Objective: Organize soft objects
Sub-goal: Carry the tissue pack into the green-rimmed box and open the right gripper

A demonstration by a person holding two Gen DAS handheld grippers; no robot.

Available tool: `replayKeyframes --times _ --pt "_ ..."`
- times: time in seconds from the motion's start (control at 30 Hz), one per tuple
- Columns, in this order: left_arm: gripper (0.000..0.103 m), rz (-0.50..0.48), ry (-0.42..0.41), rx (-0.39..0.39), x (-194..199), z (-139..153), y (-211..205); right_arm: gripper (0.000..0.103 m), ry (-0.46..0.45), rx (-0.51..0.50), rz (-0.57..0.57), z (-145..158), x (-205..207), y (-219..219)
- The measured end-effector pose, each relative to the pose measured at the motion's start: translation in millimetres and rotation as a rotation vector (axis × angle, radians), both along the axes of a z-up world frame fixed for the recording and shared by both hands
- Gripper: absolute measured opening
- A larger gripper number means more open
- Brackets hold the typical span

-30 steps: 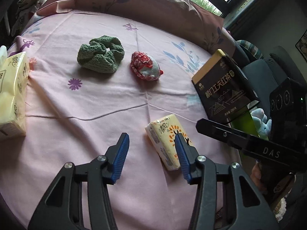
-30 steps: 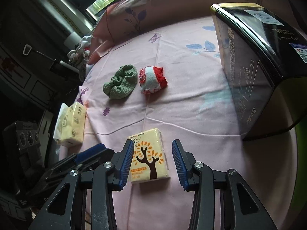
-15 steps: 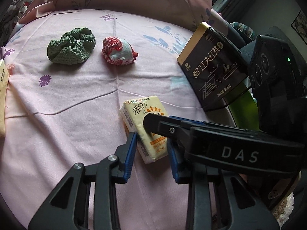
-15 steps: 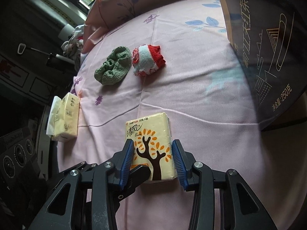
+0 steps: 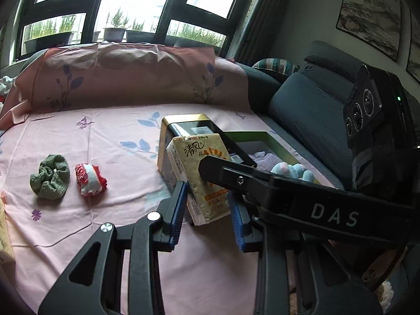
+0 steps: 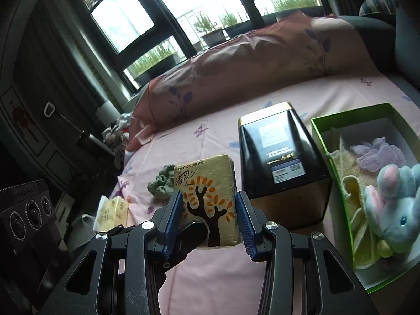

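Observation:
A yellow tissue pack (image 5: 199,162) with an orange tree print (image 6: 207,183) hangs in the air above the pink sheet. My left gripper (image 5: 207,215) is shut on its narrow sides. My right gripper (image 6: 210,218) is shut on it too, pads on its left and right edges. One right finger (image 5: 262,183) crosses in front of the pack in the left wrist view. A green knitted scrunchie (image 5: 50,177) and a red-and-white cloth ball (image 5: 90,179) lie on the sheet to the left.
A black and gold tin (image 6: 281,157) stands just behind the pack. Right of it, an open green box (image 6: 323,126) holds a plush toy (image 6: 393,202) and cloths. A larger tissue pack (image 6: 113,212) lies at the bed's left edge. A pillow (image 5: 131,76) lines the far side.
Both grippers closed around the small tissue pack on the sheet, then rose with it. The views tilted up, so the window and the green box came into sight.

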State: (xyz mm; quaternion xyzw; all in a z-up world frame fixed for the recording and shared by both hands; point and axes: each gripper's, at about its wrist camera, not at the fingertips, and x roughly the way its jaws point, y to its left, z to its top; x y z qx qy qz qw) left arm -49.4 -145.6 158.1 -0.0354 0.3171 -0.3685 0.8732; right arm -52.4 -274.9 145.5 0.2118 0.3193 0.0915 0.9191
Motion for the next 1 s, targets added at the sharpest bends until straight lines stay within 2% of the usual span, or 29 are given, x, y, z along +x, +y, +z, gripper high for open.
replayKeyframes --times 0.2,0.4,0.5,0.77,0.9,1.0 --pt "0.029 -0.135 -0.051 -0.025 -4 21 -74 0.044 -0.095 0.078 -0.18 15 -27 -81" --pt "0.029 -0.263 -0.109 0.02 -7 21 -141 0.044 -0.159 0.209 -0.319 2 -50 -146" --pt "0.029 -0.302 -0.075 0.034 -1 12 -165 0.044 -0.146 0.265 -0.374 -11 -53 -168" --pt "0.029 -0.347 -0.01 0.072 9 -4 -206 0.044 -0.111 0.356 -0.477 -37 -54 -202" --pt "0.03 -0.358 0.012 0.072 7 -10 -213 0.044 -0.082 0.346 -0.526 -41 -56 -207" --pt "0.037 -0.38 0.015 0.054 -1 -11 -213 0.044 -0.091 0.329 -0.574 -40 -60 -208"
